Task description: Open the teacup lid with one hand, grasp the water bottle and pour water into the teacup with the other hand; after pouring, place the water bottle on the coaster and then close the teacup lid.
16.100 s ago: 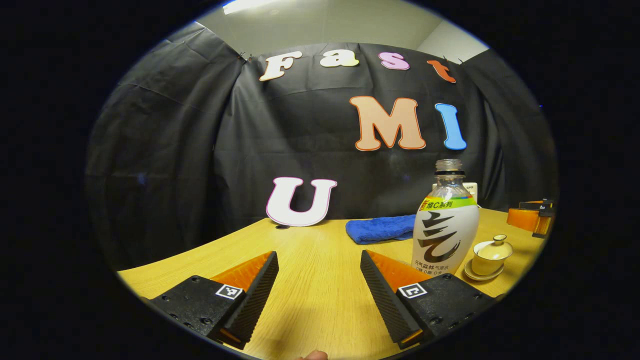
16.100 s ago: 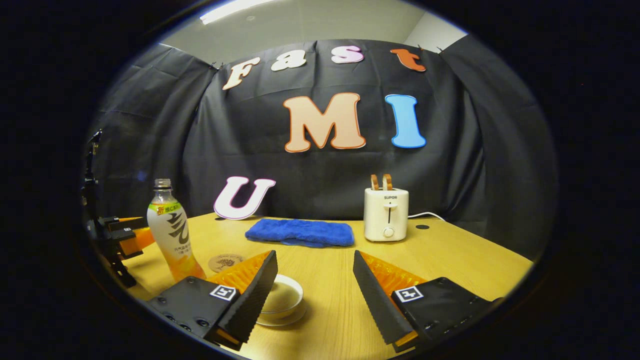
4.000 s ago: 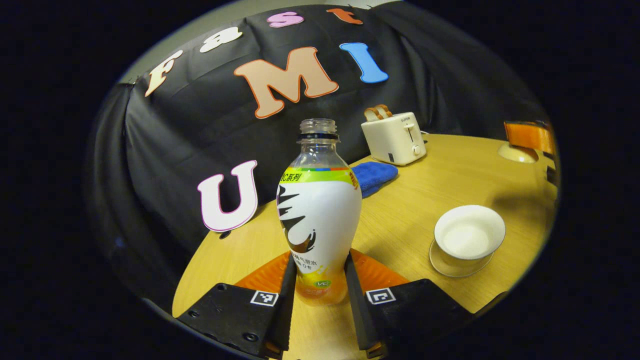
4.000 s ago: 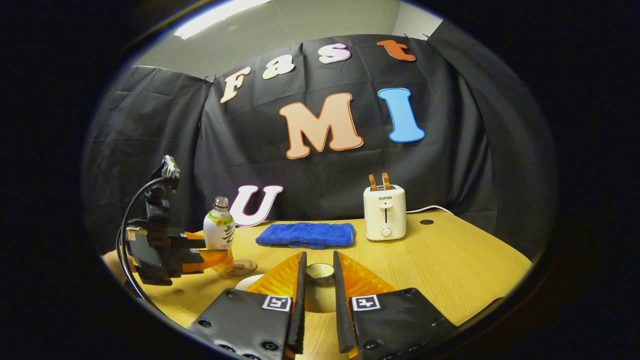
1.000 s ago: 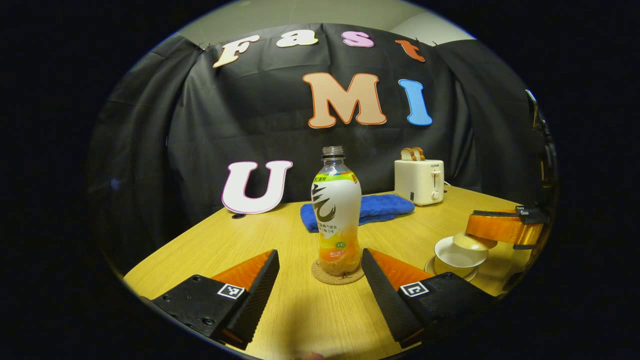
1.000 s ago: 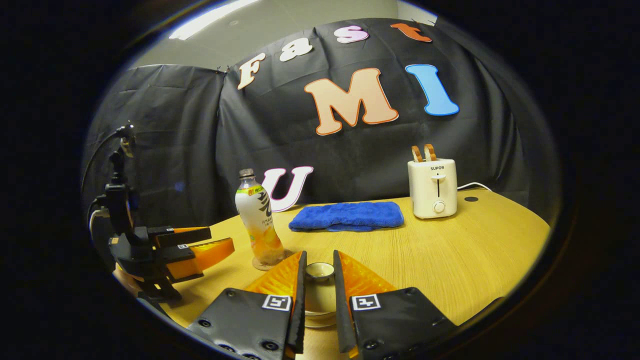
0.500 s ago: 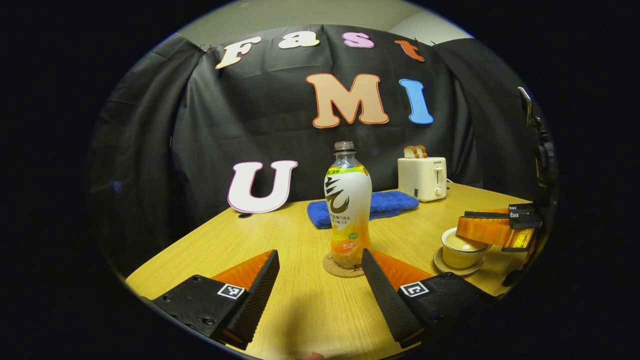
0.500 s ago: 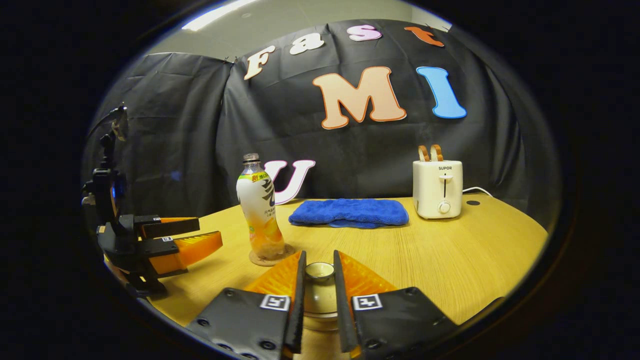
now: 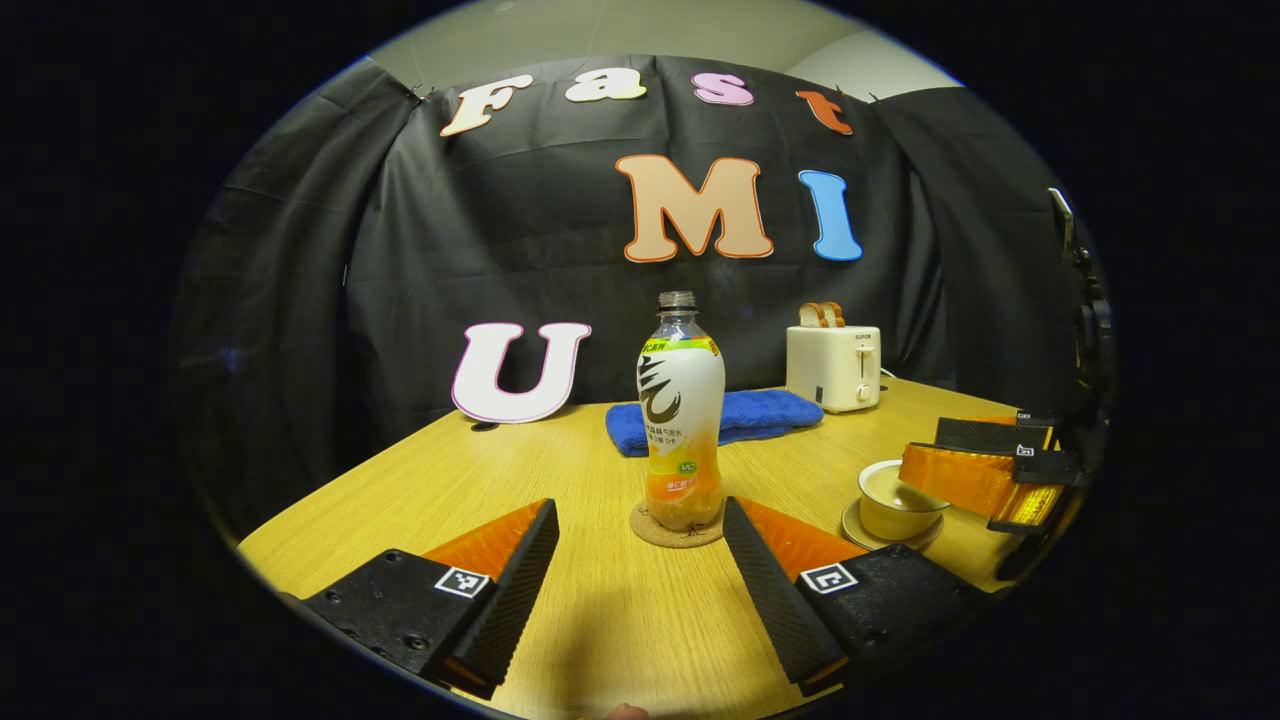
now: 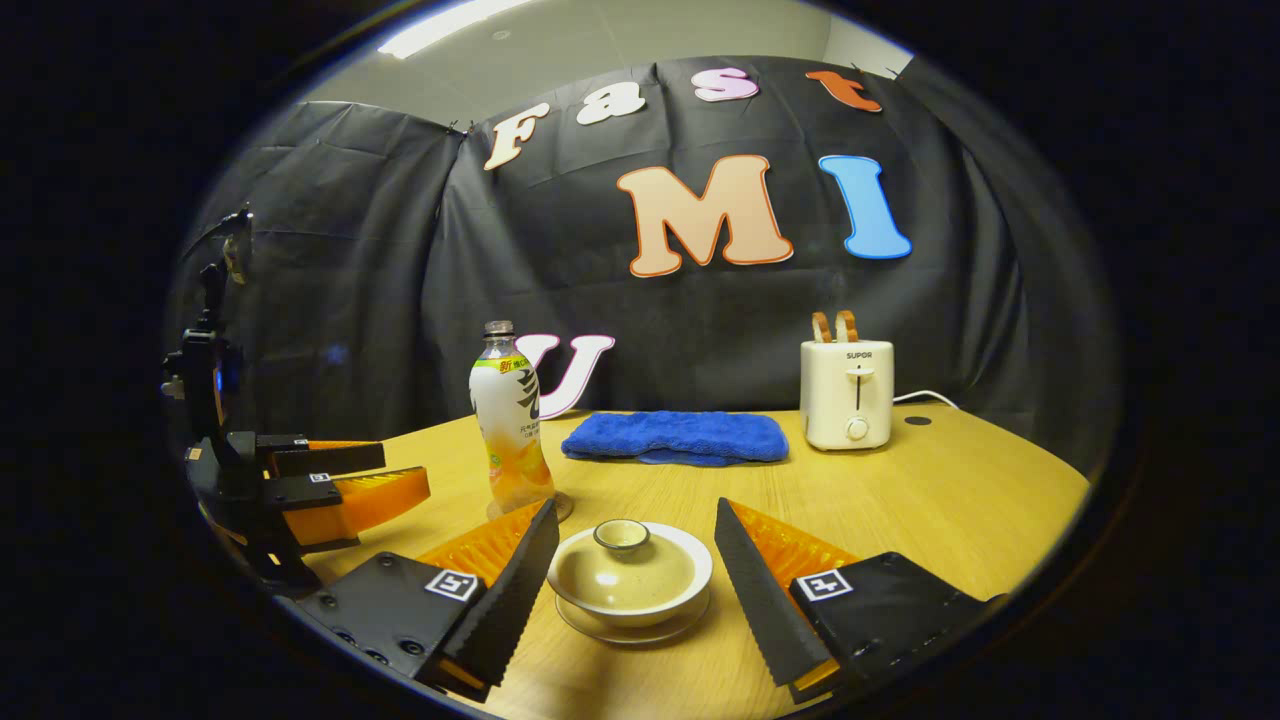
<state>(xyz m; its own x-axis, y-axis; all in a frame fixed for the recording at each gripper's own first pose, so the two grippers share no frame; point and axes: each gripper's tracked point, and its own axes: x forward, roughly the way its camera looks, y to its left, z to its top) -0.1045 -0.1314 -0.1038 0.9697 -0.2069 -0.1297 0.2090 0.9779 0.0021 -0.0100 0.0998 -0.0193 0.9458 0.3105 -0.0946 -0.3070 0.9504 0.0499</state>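
— Where is the cup from us?

— It sits right in front of our right gripper, in the gap between its two fingers. The lid is on top of the cup, with its small knob pointing straight up. The cup stands on a little saucer on the table.

— Are we holding the lid?

— No. Our right gripper is spread wide, one finger on each side of the cup, and neither finger touches it. It holds nothing. We think the lid sits flat on the rim, but its far edge is hard to see.

— And the bottle?

— It stands straight up on the round coaster, just past our left gripper. That gripper is spread wide too and holds nothing. The bottle is apart from both its fingers.

— So which gripper is nearer the cup?

— The right one, by a lot. In the left gripper view the cup is off to the right side, under the other gripper's fingers.

— What is left?

— We think only pulling both grippers straight back, so we don't bump the cup or the bottle.
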